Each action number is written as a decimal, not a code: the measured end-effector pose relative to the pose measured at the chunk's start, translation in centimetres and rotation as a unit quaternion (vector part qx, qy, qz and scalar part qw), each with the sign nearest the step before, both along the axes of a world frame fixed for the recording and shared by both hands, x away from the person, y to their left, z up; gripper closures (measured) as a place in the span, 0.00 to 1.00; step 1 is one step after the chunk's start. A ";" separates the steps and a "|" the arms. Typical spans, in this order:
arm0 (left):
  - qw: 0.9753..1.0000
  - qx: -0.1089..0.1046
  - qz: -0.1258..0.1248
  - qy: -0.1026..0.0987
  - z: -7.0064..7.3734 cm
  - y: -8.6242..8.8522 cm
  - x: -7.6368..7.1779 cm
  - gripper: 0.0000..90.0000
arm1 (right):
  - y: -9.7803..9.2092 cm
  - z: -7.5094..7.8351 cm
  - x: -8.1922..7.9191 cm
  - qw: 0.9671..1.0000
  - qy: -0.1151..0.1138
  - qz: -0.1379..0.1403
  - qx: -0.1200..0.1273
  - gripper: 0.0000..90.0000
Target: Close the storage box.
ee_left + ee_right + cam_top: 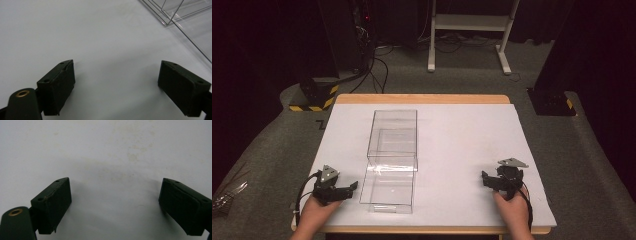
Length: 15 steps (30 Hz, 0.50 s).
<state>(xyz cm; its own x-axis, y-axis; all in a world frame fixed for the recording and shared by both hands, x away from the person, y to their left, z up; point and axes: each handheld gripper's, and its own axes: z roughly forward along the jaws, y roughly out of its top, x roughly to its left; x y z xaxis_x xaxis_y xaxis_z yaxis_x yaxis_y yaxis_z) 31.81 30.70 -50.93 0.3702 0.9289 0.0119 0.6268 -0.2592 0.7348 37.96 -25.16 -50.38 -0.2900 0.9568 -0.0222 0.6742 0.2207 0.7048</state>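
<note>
A clear plastic box (393, 134) stands in the middle of the white table top (462, 135), with its clear lid (388, 186) folded down toward the near edge. My left gripper (346, 189) rests near the front left corner, just left of the lid, open with nothing between its jaws. In the left gripper view the left gripper (116, 75) hangs over bare white surface, with the box's corner (175, 12) at upper right. My right gripper (488, 180) sits near the front right corner, open and empty. The right gripper (115, 192) looks down on bare, faintly stained white surface.
The table has a wooden rim (422, 98) at the far side. Beyond it on the floor are a white frame stand (469, 30), cables (377, 70) and a yellow-and-black striped base (314, 95). A dark block (549, 101) stands at the right.
</note>
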 end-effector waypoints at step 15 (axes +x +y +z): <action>1.000 0.002 0.003 0.000 0.0 -0.1 -0.1 0.16 | 0.0 0.0 0.0 1.000 -0.001 0.000 0.001 0.12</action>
